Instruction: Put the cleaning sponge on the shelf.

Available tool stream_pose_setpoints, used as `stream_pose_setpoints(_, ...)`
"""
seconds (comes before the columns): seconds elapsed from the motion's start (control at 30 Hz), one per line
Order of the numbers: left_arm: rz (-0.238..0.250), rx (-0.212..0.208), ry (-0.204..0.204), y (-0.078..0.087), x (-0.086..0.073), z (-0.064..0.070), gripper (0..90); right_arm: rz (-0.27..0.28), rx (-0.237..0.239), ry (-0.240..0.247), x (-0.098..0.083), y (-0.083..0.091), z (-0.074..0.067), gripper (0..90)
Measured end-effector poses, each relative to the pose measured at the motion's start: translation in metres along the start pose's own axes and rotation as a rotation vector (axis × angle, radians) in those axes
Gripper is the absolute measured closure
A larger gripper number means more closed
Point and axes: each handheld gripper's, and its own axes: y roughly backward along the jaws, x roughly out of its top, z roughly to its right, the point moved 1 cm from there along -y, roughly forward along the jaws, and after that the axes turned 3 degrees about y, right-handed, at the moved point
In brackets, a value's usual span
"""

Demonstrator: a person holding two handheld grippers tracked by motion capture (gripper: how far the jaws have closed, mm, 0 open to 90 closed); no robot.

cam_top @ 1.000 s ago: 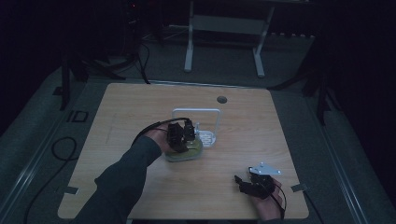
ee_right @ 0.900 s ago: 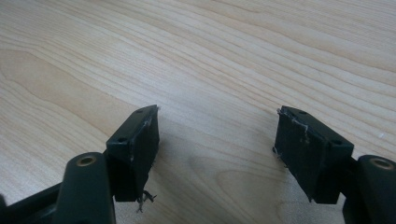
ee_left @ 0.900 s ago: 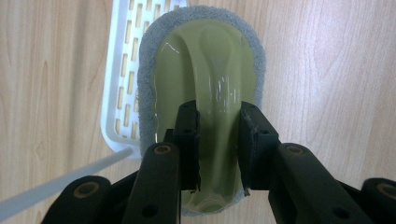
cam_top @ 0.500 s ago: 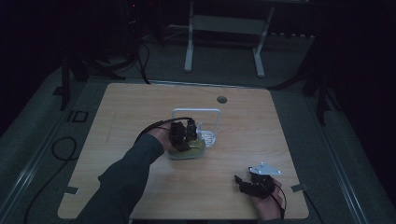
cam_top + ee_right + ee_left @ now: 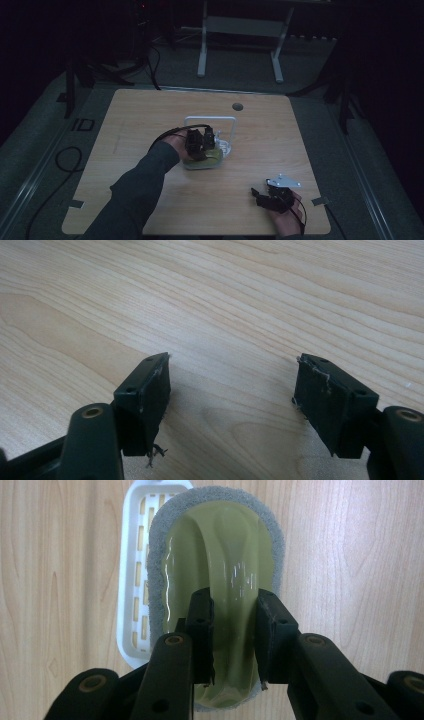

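— What's on the left?
— The left gripper [image 5: 234, 630] has its 2 jaws clamped on the green handle of a scrubbing sponge [image 5: 220, 555], over a white slotted tray [image 5: 131, 580] mid-table.
— And right?
— The right gripper [image 5: 232, 385] sits spread wide, holding nothing, low over the table [image 5: 250, 290].

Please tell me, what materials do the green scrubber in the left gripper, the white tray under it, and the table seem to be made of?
Scrubber: its green handle looks like glossy hard plastic, with bright reflections; its grey rim looks like fuzzy, matte sponge or scouring pad. White tray: probably moulded plastic, smooth, with regular slots. Table: light wood or wood-look laminate; grain lines show, which one is unclear.
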Motion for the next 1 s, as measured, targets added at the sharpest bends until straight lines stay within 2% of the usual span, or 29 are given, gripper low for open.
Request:
stream_pose_setpoints(0.3,0.006,0.01,-0.017,0.001,0.005,-0.004,71.9,0.0,0.0,-0.001,0.0,0.0,0.0,30.0)
stream_pose_setpoints(0.77,-0.014,0.035,-0.039,-0.006,0.012,-0.007,71.8,0.0,0.0,0.0,0.0,0.0,0.0,29.9)
stream_pose_setpoints(1.0,-0.02,0.051,-0.052,-0.004,0.019,-0.01,71.8,0.0,0.0,0.0,0.0,0.0,0.0,30.0)
